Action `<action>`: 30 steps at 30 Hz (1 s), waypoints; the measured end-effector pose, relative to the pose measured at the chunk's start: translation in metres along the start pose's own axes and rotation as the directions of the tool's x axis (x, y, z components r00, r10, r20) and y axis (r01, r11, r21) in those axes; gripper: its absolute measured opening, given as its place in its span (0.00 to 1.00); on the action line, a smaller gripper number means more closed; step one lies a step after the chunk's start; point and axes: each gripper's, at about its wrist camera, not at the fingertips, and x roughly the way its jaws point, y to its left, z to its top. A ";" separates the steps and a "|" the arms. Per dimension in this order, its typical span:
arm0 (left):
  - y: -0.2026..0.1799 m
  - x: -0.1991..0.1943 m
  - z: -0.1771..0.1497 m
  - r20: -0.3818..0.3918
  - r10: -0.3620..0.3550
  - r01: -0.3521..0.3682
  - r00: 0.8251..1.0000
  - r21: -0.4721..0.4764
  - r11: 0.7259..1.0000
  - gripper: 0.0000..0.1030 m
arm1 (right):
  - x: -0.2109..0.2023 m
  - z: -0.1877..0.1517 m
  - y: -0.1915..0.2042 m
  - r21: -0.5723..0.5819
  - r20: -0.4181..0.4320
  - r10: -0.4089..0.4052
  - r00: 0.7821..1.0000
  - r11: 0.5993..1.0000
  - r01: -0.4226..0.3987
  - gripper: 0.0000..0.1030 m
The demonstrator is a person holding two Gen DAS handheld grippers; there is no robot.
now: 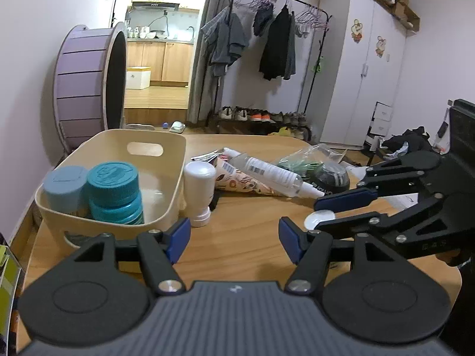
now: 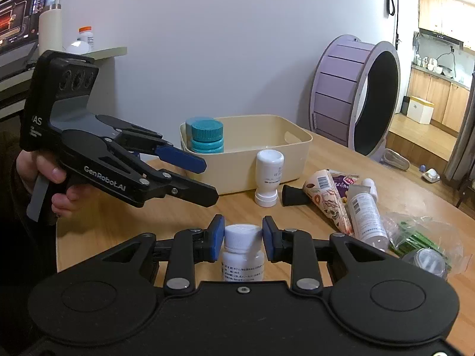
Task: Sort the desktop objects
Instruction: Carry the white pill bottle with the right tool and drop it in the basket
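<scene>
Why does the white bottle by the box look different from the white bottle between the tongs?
The white bottle by the box stands upside down on its cap, with its flat bottom up. The white bottle between the tongs stands upright, cap on top. The first stands free, right beside the cream box; the second sits between the blue pads of the right tongs, which bracket its cap. Both are small white bottles with white caps and printed labels.

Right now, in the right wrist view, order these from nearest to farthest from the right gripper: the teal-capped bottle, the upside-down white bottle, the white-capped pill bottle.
1. White-capped pill bottle: between the right gripper's fingers.
2. Upside-down white bottle: on the table just ahead, outside the cream bin.
3. Teal-capped bottle: farthest, inside the bin at its left end.
</scene>
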 end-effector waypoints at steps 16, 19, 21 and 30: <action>0.001 -0.005 0.002 0.008 -0.002 0.002 1.000 -0.005 1.000 0.63 | 0.012 -0.014 0.003 0.013 -0.036 0.018 0.999 1.000 -0.018 0.34; 0.002 -0.006 0.002 0.013 -0.001 0.002 1.000 -0.009 1.000 0.63 | 0.011 -0.014 0.000 0.029 -0.032 0.028 0.999 0.999 -0.028 0.31; 0.003 -0.008 0.002 0.015 0.000 0.000 1.000 -0.009 1.000 0.62 | 0.008 -0.012 -0.003 0.050 -0.022 0.028 0.999 0.998 -0.027 0.28; 0.013 -0.029 0.006 0.067 0.010 -0.007 0.998 -0.042 0.999 0.63 | -0.015 0.023 -0.016 0.085 0.075 0.026 0.997 0.996 -0.033 0.28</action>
